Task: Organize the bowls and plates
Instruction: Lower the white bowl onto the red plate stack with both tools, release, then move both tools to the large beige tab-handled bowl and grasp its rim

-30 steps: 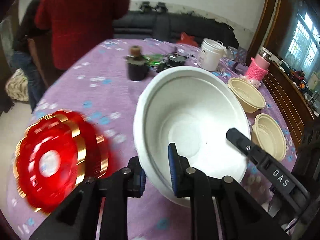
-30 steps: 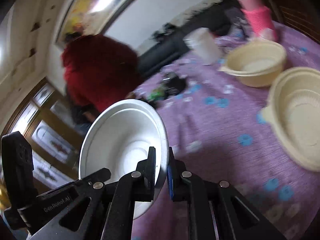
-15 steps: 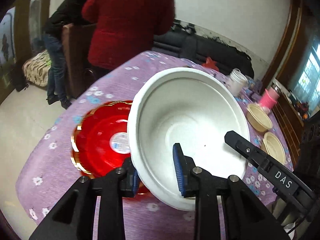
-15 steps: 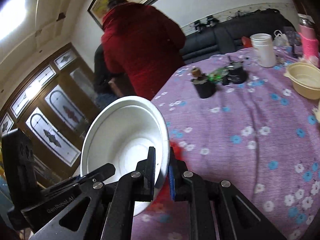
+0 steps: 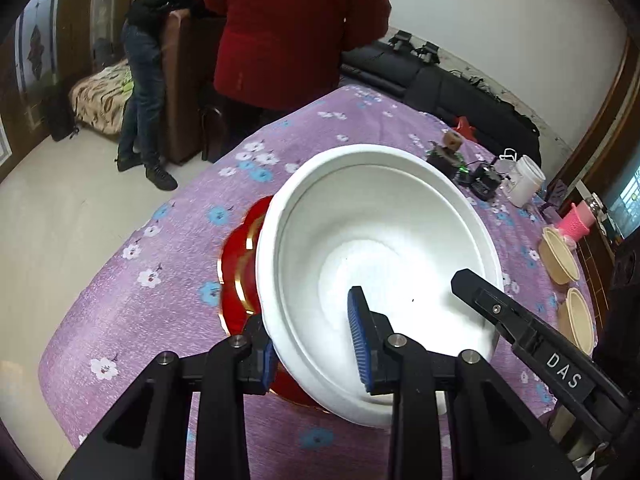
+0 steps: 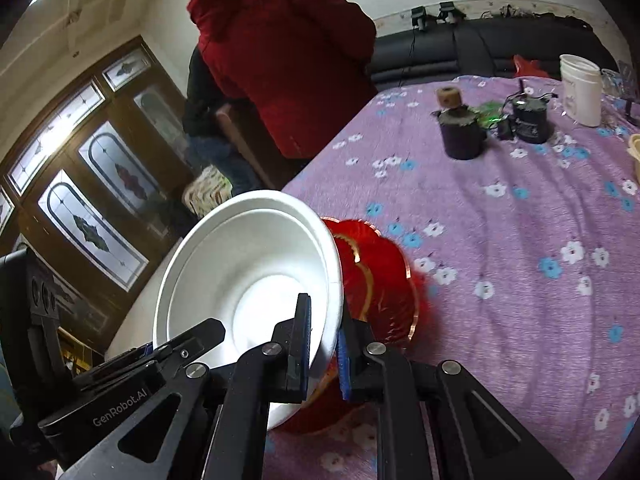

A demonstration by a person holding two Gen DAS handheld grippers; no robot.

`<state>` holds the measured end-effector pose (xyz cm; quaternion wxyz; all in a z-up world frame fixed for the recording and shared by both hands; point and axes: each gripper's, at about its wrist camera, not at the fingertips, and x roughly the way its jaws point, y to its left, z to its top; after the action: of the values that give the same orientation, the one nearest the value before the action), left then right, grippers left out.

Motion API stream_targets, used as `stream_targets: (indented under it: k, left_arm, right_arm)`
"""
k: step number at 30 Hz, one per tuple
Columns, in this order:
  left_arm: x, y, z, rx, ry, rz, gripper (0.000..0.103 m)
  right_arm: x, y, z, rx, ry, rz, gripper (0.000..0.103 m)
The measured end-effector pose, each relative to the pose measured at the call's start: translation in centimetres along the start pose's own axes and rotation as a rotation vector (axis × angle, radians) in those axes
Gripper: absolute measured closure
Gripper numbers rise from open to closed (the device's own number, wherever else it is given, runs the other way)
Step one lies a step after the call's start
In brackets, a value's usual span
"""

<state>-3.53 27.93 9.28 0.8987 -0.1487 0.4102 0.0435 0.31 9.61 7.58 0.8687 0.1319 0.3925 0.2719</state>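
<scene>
My left tongs (image 5: 316,336) pinch the near rim of the white bowl (image 5: 384,240), one pad outside, one inside, so it hangs tilted over the red plate (image 5: 236,272) on the counter (image 5: 160,280); I judge I mean to stack it there. My right tongs (image 6: 324,344) clamp the opposite rim to steady it. Their bodies read "GenRobot.AI" and "DAS".

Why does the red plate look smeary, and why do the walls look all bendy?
In the right wrist view the red plate has smeared edges, which is motion blur, while the white bowl in the right gripper looks sharp. In the left wrist view the fisheye lens curves the walls and tablecloth and leaves the corners black.
</scene>
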Motion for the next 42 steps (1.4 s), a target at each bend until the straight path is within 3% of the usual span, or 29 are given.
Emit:
stream_targets:
  k: [4, 7, 13, 15, 17, 19, 26, 29, 37, 40, 42]
  left_arm:
    - [-0.1, 1.0, 0.1, -0.006, -0.005, -0.037, 0.058]
    - [-0.7, 1.8, 0.1, -0.025, -0.036, -0.03, 0.038]
    - [-1.9, 4.1, -0.2, -0.108, -0.063, -0.082, 0.036]
    - [-2.2, 4.7, -0.2, -0.13, -0.072, -0.09, 0.036]
    - [-2.5, 5.3, -0.5, -0.155, -0.077, -0.101, 0.035]
    - [-2.8, 5.5, -0.6, -0.165, -0.08, -0.107, 0.035]
    - [-4.3, 5.3, -1.4, -0.178, -0.094, -0.128, 0.034]
    - [-5.0, 4.4, -1.9, -0.161, -0.106, -0.128, 0.028]
    - [-6.5, -0.4, -2.7, -0.029, -0.166, -0.08, 0.027]
    - [-7.4, -2.3, -2.9, 0.029, -0.2, -0.077, 0.027]
    - [-8.0, -3.7, -3.3, 0.071, -0.222, -0.07, 0.027]
  right_arm:
    - [1.7, 0.6, -0.1, -0.035, 0.016, -0.035, 0.089]
    - [2.7, 0.7, -0.2, -0.05, 0.025, -0.066, 0.089]
    - [2.9, 1.5, -0.2, -0.098, -0.025, -0.117, 0.088]
    - [2.5, 1.9, -0.2, -0.123, -0.059, -0.143, 0.081]
    - [2.0, 2.0, -0.2, -0.132, -0.08, -0.156, 0.061]
    - [1.5, 1.9, -0.2, -0.123, -0.096, -0.15, 0.052]
    - [-0.9, 0.5, -0.2, -0.062, -0.133, -0.139, 0.047]
    - [-1.9, -0.4, -0.6, -0.038, -0.133, -0.14, 0.047]
    - [-4.5, -3.4, -2.4, -0.006, -0.132, -0.177, 0.047]
    - [-6.6, -4.0, -2.8, -0.031, -0.175, -0.207, 0.047]
    - [-8.6, -3.9, -3.3, -0.076, -0.248, -0.269, 0.034]
